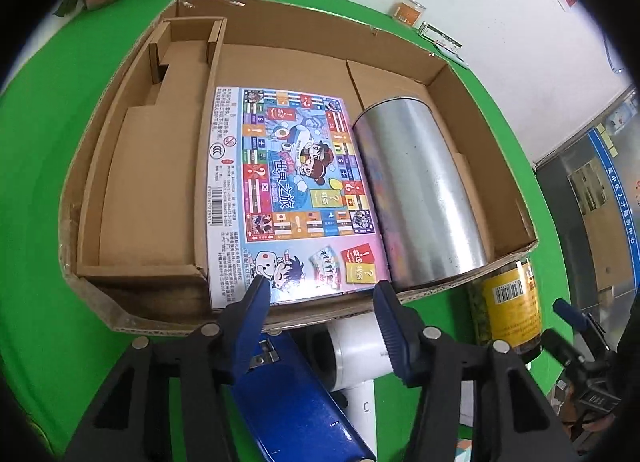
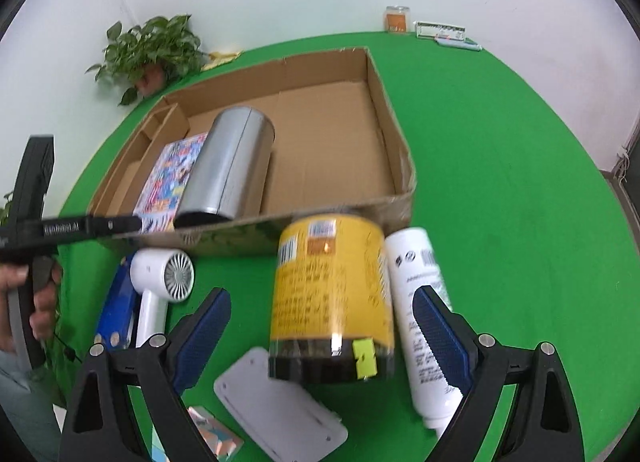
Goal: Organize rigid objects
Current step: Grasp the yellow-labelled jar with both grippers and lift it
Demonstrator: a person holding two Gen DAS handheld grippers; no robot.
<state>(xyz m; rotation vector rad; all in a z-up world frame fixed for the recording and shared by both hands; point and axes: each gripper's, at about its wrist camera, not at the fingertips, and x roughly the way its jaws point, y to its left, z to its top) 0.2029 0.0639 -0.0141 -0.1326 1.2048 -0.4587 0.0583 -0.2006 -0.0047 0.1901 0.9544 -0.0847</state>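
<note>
The yellow jar [image 2: 332, 302] stands on the desk [image 2: 520, 182] just near of the cardboard box [image 2: 394, 142], between the right gripper [image 2: 322, 326]'s wide, empty jaws. They should be centred on the label before closing. The left gripper [image 1: 320, 302] is half-open, empty.

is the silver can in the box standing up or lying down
Lying down. The silver can rests on its side on the cardboard box floor, its long body beside the board game box and its dark end facing the near wall.
</note>
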